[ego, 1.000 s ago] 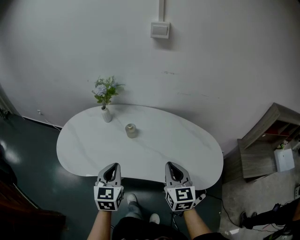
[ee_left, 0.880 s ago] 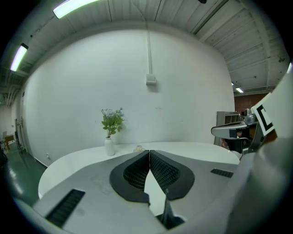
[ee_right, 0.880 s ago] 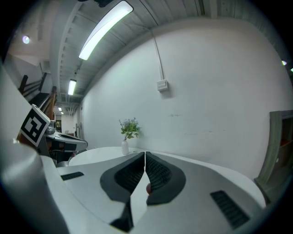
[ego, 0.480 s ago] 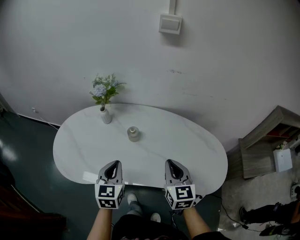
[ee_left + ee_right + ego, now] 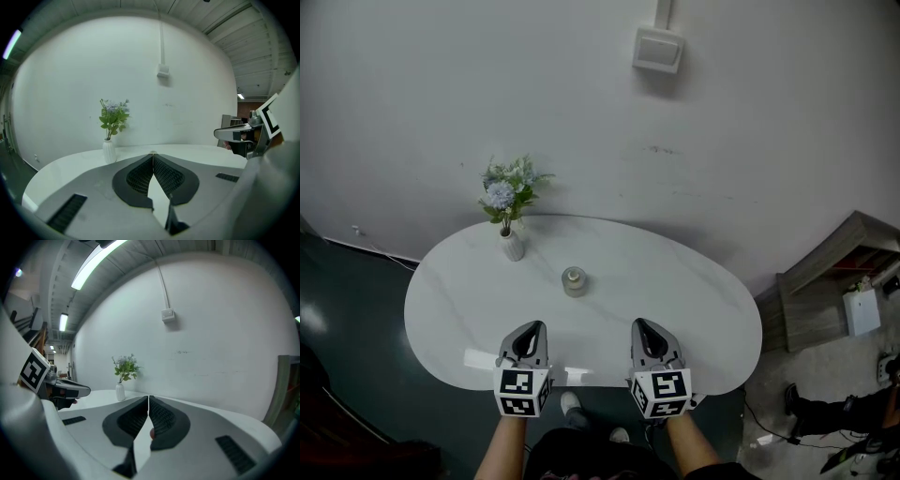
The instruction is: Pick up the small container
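While both grippers hover over the near edge of the oval white table [image 5: 703, 314], the small container [image 5: 574, 280] stands upright around the table's middle, a little toward the far edge. Nothing touches it, and it is well apart from either gripper.

The left gripper [image 5: 528, 331] sits over the near edge, left of the middle, and points toward the far edge. Its own view shows its two dark ribbed pads pressed tip to tip with nothing between them. The right gripper [image 5: 643, 329] sits beside it over the same edge, right of the middle and level with the left one. Its jaws are likewise closed together and empty. The container lies ahead of the gap between the two grippers, slightly nearer the left one's line. Each gripper carries a cube with square markers at its rear, and a bare forearm holds each from below.

A small white vase [image 5: 512, 246] with pale blue flowers [image 5: 510, 184] stands near the far-left edge of the table, left of the container and farther back. On the white wall behind the table hangs a grey wall box [image 5: 657, 50]. A wooden shelf unit [image 5: 830, 281] stands on the floor off the table's right end.
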`<state>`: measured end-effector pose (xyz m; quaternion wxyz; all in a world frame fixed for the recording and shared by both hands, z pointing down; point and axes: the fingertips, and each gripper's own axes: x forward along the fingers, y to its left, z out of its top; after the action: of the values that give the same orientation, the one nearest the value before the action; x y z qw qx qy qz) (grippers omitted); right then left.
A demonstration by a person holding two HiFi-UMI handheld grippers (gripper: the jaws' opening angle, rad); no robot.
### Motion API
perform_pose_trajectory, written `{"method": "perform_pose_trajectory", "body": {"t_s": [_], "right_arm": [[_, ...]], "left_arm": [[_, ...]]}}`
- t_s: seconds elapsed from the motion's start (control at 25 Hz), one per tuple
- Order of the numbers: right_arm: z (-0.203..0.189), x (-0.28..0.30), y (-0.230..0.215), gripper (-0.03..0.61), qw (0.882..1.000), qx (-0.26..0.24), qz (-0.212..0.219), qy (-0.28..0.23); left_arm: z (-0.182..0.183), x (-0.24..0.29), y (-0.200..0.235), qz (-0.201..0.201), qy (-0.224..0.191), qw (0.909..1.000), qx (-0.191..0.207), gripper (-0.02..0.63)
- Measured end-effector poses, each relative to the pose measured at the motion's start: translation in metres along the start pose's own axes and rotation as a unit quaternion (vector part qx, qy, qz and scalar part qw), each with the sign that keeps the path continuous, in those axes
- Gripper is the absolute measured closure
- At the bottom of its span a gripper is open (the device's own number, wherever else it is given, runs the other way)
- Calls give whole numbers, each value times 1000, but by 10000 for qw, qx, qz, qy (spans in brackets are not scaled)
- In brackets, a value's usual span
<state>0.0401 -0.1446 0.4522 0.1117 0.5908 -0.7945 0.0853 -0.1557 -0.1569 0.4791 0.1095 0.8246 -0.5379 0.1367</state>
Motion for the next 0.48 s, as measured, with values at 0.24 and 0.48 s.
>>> {"method": "perform_pose_trajectory", "body": {"t_s": [0.24, 0.48], "right_arm": [[9, 19, 8, 511, 9997, 16, -234, -17], [13, 26, 13, 511, 9992, 11, -400, -33]], "left_arm": [[8, 16, 21, -227, -35, 9997, 41, 601], [13, 26, 32, -374, -79, 9992, 71, 601]]}}
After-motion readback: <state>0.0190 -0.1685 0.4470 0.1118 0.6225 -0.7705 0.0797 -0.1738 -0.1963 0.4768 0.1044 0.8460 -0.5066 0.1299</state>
